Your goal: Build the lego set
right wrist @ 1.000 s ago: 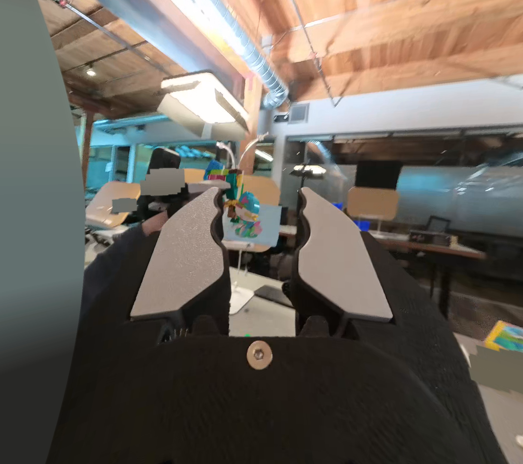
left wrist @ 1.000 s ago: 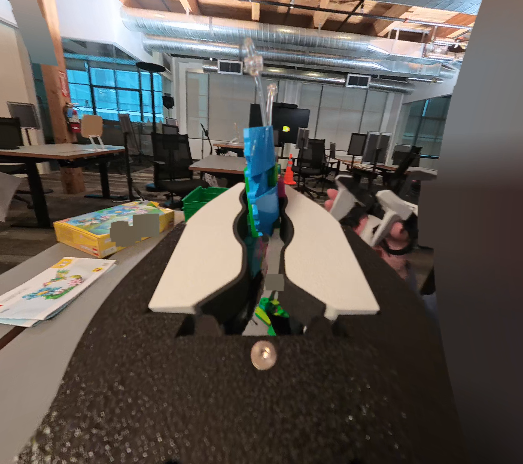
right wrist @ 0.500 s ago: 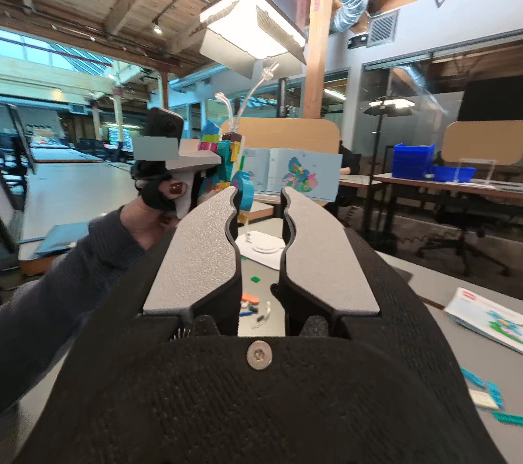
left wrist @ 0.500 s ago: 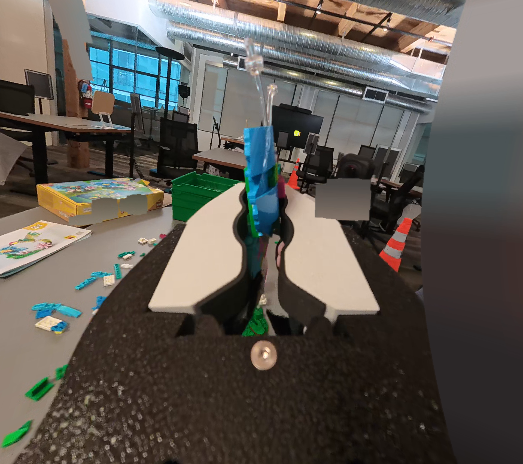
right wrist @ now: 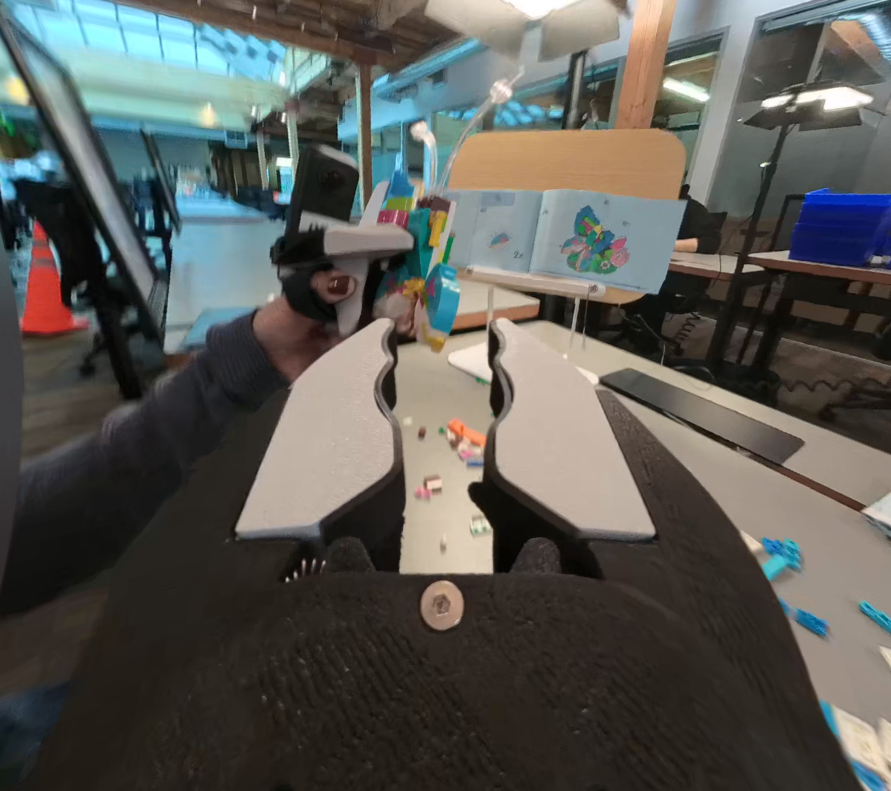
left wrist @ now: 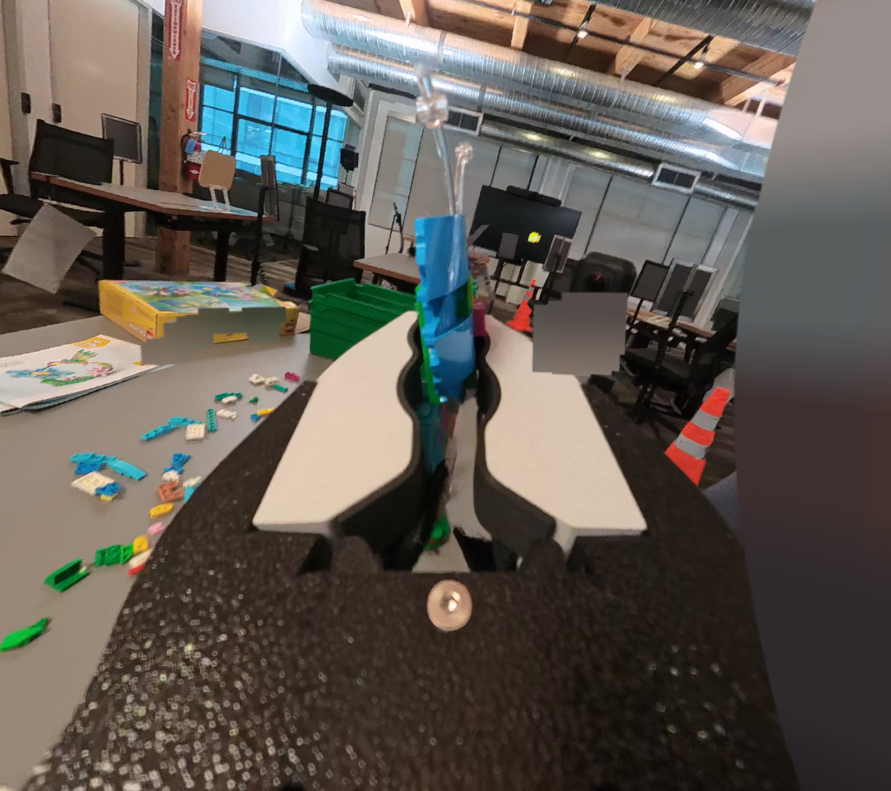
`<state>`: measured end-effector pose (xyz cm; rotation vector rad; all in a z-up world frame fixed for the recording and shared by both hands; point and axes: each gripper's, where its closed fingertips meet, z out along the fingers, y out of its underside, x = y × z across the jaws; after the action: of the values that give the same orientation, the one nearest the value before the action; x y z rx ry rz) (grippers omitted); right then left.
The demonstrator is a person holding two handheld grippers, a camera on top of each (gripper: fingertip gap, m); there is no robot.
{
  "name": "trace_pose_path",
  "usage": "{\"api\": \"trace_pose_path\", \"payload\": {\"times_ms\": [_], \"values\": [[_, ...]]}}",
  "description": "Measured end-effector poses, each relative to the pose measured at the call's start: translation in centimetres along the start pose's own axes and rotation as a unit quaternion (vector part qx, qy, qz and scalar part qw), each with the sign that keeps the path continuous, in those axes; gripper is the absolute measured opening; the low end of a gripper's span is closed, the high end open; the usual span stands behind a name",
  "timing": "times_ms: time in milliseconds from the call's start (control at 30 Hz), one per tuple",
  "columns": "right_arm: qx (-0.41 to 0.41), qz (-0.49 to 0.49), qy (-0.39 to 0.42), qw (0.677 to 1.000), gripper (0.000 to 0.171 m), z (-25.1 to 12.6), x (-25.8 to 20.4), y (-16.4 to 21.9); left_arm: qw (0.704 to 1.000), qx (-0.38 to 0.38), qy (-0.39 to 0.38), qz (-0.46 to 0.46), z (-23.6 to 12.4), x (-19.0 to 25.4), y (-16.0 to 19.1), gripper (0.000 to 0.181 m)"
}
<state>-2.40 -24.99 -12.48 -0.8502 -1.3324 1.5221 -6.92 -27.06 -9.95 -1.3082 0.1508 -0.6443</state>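
Observation:
My left gripper [left wrist: 446, 334] is shut on a colourful lego model [left wrist: 446, 300], blue and green with two clear curved antennae on top. It holds the model upright in the air above the grey table [left wrist: 58, 430]. The right wrist view shows the same model [right wrist: 424, 257] held in the left gripper [right wrist: 405, 240] by a gloved hand, up and left of my right gripper. My right gripper [right wrist: 441, 334] is open and empty, its tips just below the model. Loose lego pieces [right wrist: 458, 440] lie on the table beneath it.
Several loose pieces [left wrist: 111, 474] are scattered on the table's left. An instruction booklet [left wrist: 62, 370], a yellow lego box [left wrist: 193, 305] and a green bin [left wrist: 357, 315] sit farther back. An open booklet on a stand [right wrist: 569, 237] and a black tablet [right wrist: 699, 411] stand ahead. Spacing between my two grippers at the tips: around 6 centimetres.
Both grippers have tilted down, bringing the table and loose pieces into view. The right gripper has come closer to the held model and its jaws have narrowed somewhat.

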Motion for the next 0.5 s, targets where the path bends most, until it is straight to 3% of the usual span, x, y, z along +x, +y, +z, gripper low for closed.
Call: {"api": "trace_pose_path", "payload": {"times_ms": [67,200,333,500], "values": [[-0.108,-0.019,-0.047,0.993,0.037,-1.9,-1.7,3.4,0.999,-0.021,-0.021,0.015,-1.1,0.3,1.0,0.019],[-0.356,-0.021,-0.091,0.930,0.053,-6.6,-4.8,12.8,0.997,-0.058,-0.052,0.015,-3.6,0.8,3.5,0.019],[-0.415,-0.084,-0.033,0.905,0.054,-7.8,-5.6,17.6,0.995,-0.073,-0.070,0.012,-5.7,1.4,5.6,0.019],[-0.443,-0.079,-0.013,0.893,0.052,-7.7,-5.1,19.7,0.994,-0.078,-0.072,-0.010,-7.4,1.5,7.5,0.019]]}}
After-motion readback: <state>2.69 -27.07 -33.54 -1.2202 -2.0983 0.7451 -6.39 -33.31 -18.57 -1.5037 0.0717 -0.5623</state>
